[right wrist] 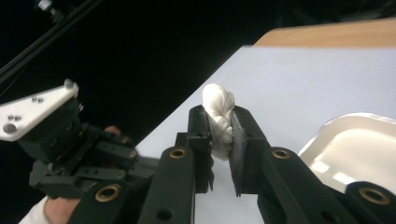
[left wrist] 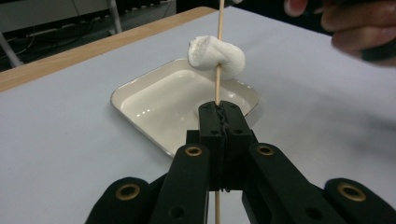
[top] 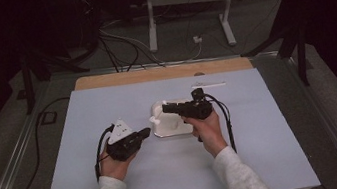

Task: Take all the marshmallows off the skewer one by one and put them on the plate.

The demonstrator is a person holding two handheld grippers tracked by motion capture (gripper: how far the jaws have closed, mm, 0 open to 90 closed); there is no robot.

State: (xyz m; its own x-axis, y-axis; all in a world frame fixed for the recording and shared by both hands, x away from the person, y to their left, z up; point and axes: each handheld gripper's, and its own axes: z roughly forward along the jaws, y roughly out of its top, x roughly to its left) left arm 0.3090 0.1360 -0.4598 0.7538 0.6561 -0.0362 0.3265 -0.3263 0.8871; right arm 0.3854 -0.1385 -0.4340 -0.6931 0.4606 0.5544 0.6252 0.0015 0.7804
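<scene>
A thin wooden skewer [left wrist: 219,28] stands up out of my left gripper [left wrist: 223,109], whose jaws are shut on its lower end. Partway up the stick a white marshmallow [left wrist: 217,58] is threaded, hanging over the white tray [left wrist: 119,95]. In the high view the left gripper [top: 147,131] sits just left of the tray [top: 173,124]. My right gripper [right wrist: 223,116] is shut on a second white marshmallow [right wrist: 217,100], squeezed between its pads. From above, this gripper [top: 164,108] is over the tray and points left toward the skewer.
The tray [right wrist: 355,140] lies mid-table on a pale blue mat [top: 108,108]; a wooden table edge [top: 163,72] runs along the back. Cables and a metal stand [top: 188,0] are on the floor beyond. Bare mat lies to either side.
</scene>
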